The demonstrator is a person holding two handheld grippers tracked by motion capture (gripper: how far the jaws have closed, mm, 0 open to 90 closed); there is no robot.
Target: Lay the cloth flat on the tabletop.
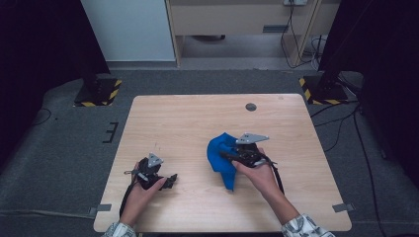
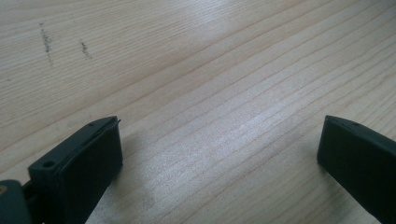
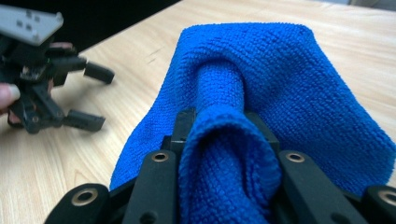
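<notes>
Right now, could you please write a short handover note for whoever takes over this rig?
Right gripper: shut on the blue cloth, a fold pinched between its jaws; the rest of the cloth drapes onto the wooden table.
Left gripper: open, holding nothing, low over bare tabletop to the left of the cloth.
Done: the cloth is gripped at one fold.
Left: probably bring the left gripper across to take another edge, then spread or fold the cloth. It is bunched, not flat.
</notes>
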